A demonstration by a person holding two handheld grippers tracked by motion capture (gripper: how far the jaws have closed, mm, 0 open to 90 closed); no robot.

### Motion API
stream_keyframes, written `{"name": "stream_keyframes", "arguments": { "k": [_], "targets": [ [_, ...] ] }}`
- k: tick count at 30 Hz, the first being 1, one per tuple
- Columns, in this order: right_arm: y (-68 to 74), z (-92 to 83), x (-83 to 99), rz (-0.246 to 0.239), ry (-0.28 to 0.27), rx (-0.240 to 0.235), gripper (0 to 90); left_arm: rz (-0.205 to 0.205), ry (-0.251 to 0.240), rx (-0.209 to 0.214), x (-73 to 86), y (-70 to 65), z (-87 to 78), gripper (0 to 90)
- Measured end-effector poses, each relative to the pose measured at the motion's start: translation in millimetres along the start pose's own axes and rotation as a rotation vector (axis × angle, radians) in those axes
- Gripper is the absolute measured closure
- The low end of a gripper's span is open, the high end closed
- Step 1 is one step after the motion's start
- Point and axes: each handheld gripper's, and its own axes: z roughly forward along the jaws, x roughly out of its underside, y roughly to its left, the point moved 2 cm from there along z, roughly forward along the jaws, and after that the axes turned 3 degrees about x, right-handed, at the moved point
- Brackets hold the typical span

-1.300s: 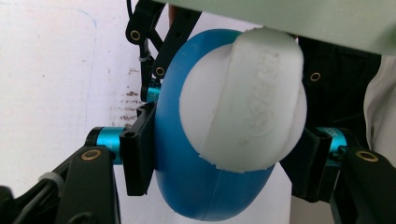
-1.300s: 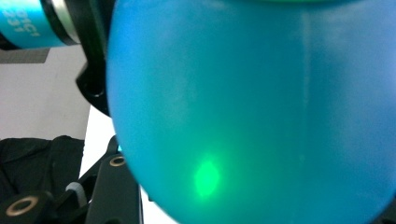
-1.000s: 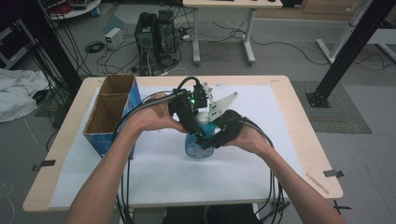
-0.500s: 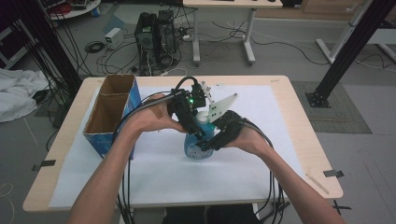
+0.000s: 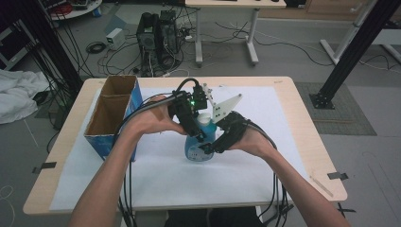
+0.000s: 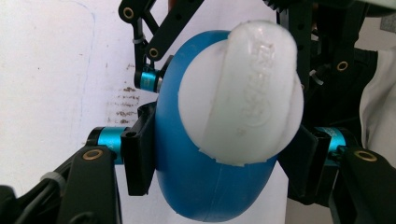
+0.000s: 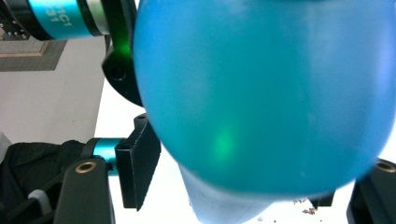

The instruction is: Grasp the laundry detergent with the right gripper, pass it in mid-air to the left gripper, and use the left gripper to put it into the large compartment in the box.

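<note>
High view: a light wooden table [image 5: 302,137] covered by a white paper sheet [image 5: 161,175] carries a tall open cardboard box with blue printed sides [image 5: 111,118] at its left part; the box is split into two compartments, and what can be seen of their brown insides looks bare. Just right of it, near the table's middle, stands a rounded translucent blue plastic bottle with a white cap [image 5: 201,142], upright on the paper. Both forearms reach in from below and meet at the bottle. The left gripper [image 5: 191,125] comes at it from the upper left, crossing the bottle's upper part, and the right gripper [image 5: 213,144] presses in from the right, lower on the body; black cables trail from both across the paper towards the near edge. On the floor beyond the table are a black computer tower [image 5: 158,30] with tangled cables, a second desk [image 5: 227,28], and a white cloth heap [image 5: 16,94] at the far left.

Left gripper view looks down on the white cap [image 6: 240,98], with both black jaws clamped against the blue shoulder beneath it. Right gripper view has the blue body [image 7: 261,93] close and blurred, its jaws pressed to either side of it.
</note>
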Motion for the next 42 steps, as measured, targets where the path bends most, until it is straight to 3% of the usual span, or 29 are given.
{"name": "stream_keyframes", "arguments": {
  "k": [5,16,21,22,23,24,25,28,31,35,36,40,42],
  "targets": [
    [0.0,1.0,2.3,-0.001,0.015,0.017,23.0,-0.006,-0.002,0.000,0.6,0.4,-0.3,37.2],
    [0.3,-1.1,7.1,0.012,0.036,0.020,19.2,-0.008,0.003,-0.009,1.8,-0.1,-3.0,37.2],
    [-0.9,-11.1,10.9,0.009,0.059,0.025,19.0,-0.018,0.002,-0.016,3.8,0.6,-5.9,37.2],
    [2.4,-13.9,11.4,0.066,0.072,0.041,16.2,-0.017,0.005,-0.018,4.2,0.9,-7.1,37.2],
    [3.6,-16.2,13.1,0.092,0.093,0.060,12.1,-0.019,0.011,-0.021,4.7,1.1,-8.6,37.2],
    [2.6,-18.6,15.5,0.089,0.109,0.067,12.0,-0.024,0.005,-0.026,5.0,1.1,-10.1,37.2],
    [-0.3,-22.2,17.8,0.082,0.090,0.069,12.0,-0.029,0.005,-0.028,5.5,1.6,-12.0,37.2],
    [-3.7,-32.1,27.1,0.115,0.136,0.121,12.0,-0.048,0.022,-0.037,6.5,2.3,-19.8,37.2],
    [-7.6,-43.1,40.4,0.114,0.224,0.192,12.0,-0.061,0.040,-0.053,6.7,3.5,-30.8,37.2],
    [-11.3,-58.9,63.7,0.173,0.305,0.244,12.0,-0.088,0.066,-0.078,6.5,4.8,-51.7,37.3],
    [-13.7,-68.2,75.9,0.218,0.330,0.252,12.0,-0.097,0.070,-0.084,6.4,5.2,-57.8,37.2],
    [-16.5,-81.6,91.6,0.265,0.359,0.280,12.0,-0.139,0.068,-0.106,7.6,8.5,-85.4,37.3],
    [-20.2,-90.5,103.0,0.267,0.346,0.297,12.0,-0.156,0.074,-0.125,7.9,9.5,-100.6,37.3]
  ]
}}
